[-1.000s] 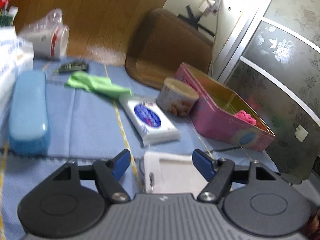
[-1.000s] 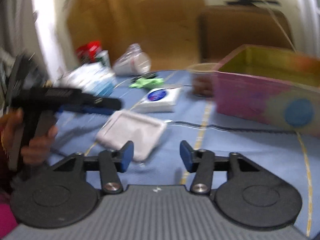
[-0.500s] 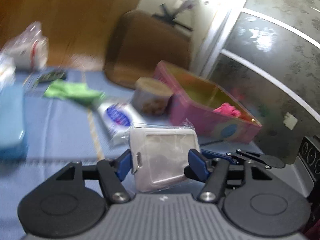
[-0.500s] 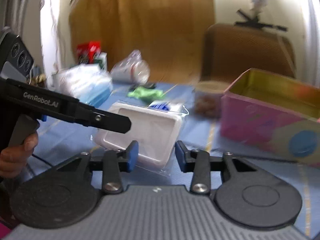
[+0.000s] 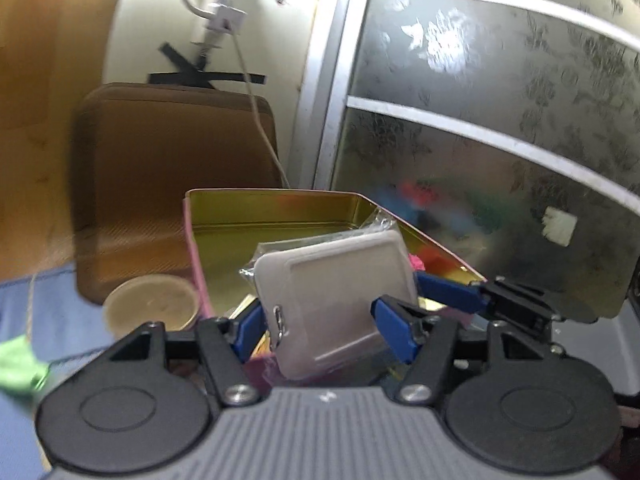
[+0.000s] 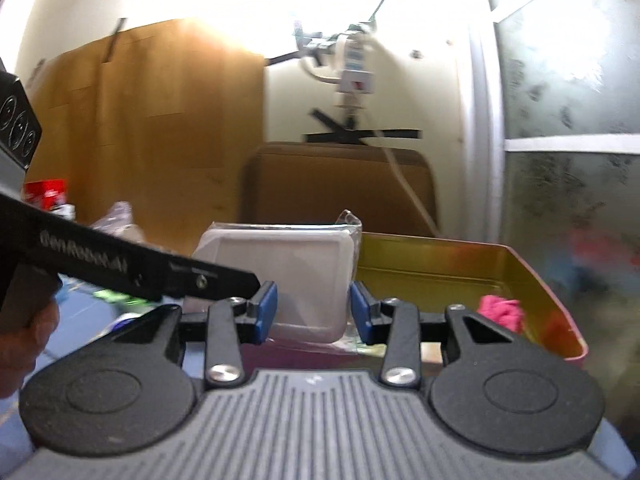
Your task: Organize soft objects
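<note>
left gripper (image 5: 320,326): black arms, blue pads | right gripper (image 6: 313,312): silver screws

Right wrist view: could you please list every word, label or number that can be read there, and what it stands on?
"GenRobot.AI": blurred but legible, white print on the left gripper's black finger.
Smaller white print beside it: too blurred to read.
Red package at far left: label blurred, unreadable.
White plastic-wrapped pouch: no print visible.
</note>
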Action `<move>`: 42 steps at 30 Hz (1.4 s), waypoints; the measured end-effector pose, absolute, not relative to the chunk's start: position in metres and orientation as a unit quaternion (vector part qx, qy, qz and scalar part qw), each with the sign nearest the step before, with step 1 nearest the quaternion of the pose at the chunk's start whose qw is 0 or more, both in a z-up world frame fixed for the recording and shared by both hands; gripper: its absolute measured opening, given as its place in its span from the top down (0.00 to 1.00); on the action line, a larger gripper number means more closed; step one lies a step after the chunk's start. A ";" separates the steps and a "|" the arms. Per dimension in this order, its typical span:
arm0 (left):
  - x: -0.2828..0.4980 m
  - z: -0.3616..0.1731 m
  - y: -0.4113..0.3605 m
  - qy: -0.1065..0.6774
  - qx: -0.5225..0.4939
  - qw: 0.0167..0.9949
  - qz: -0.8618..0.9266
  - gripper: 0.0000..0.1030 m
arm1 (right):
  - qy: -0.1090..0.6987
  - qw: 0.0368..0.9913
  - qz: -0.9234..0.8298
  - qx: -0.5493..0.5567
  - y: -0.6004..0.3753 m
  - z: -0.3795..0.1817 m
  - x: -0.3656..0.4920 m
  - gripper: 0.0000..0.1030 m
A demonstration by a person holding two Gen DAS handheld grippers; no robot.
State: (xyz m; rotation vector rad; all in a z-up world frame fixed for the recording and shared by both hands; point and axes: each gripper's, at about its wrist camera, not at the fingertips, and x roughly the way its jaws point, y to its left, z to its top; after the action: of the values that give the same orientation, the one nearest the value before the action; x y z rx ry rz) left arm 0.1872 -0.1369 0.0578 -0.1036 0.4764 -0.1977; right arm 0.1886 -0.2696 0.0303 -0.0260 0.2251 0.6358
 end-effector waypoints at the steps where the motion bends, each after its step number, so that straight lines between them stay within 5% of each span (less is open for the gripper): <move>1: 0.196 0.056 -0.140 0.238 -0.048 0.966 -0.095 0.42 | 0.112 0.945 0.306 -0.012 -0.272 0.028 0.195 0.58; 10: 0.241 0.037 -0.139 0.260 -0.080 0.962 -0.028 0.33 | 0.126 0.966 0.222 -0.033 -0.259 0.008 0.242 0.57; 25: 0.071 0.008 -0.049 0.250 -0.090 0.964 0.023 0.33 | 0.107 0.926 0.361 -0.017 -0.217 0.028 0.181 0.57; 32: 0.021 -0.016 0.005 0.257 -0.106 0.955 0.100 0.34 | 0.188 0.856 0.480 -0.045 -0.121 0.035 0.178 0.57; 42: -0.021 -0.006 0.041 0.109 -0.222 0.962 0.111 0.30 | 0.358 0.811 0.462 -0.030 0.084 0.022 0.224 0.55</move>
State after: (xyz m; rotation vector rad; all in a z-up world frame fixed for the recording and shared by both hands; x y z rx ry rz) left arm -0.0211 0.0406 -0.0064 -0.4504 0.2199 0.2254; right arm 0.2244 0.0838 0.0219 -0.0651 0.7647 0.9876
